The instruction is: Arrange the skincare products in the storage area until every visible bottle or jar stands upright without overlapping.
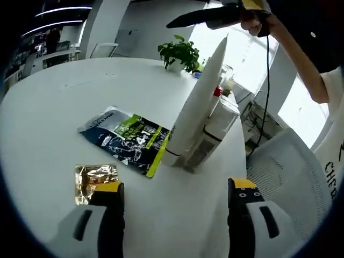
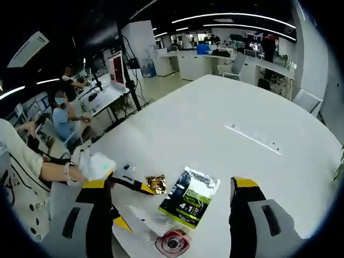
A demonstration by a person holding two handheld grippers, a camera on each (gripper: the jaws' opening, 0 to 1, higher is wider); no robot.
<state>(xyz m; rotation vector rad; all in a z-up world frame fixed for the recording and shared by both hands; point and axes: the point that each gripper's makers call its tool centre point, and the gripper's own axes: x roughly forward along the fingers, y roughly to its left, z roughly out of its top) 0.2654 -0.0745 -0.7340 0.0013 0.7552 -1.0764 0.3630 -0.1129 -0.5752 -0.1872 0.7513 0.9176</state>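
Nearest the lens in the left gripper view, the left gripper (image 1: 176, 200) has its jaws spread wide with nothing between them, hovering low over the white surface (image 1: 59, 118). Just beyond the left-hand jaw lies a small gold sachet (image 1: 95, 180), flat, and past it a dark sachet with green print (image 1: 127, 138), also flat. Ahead and slightly right of the jaws stands a tall white tube (image 1: 198, 105) on its cap, leaning hard against a cluster of white bottles (image 1: 217, 126), its long axis tilted up and away. That lean is what the next move turns on, in my judgement: the tube lies straight ahead of the left jaws, nearer to them than to the other pair.

In the right gripper view, the right gripper (image 2: 171, 199) also has its jaws apart and empty, looking down from above. Between them lie the green-printed sachet (image 2: 191, 198) and the gold sachet (image 2: 156, 184), and at the bottom a red-ringed bottle top (image 2: 173, 244) seen end-on. The left gripper (image 2: 126, 184) reaches in from the left, held by a hand (image 2: 92, 165).

A potted plant (image 1: 179, 54) sits at the far edge of the surface. Beyond is an open office with desks, ceiling light strips and seated people.
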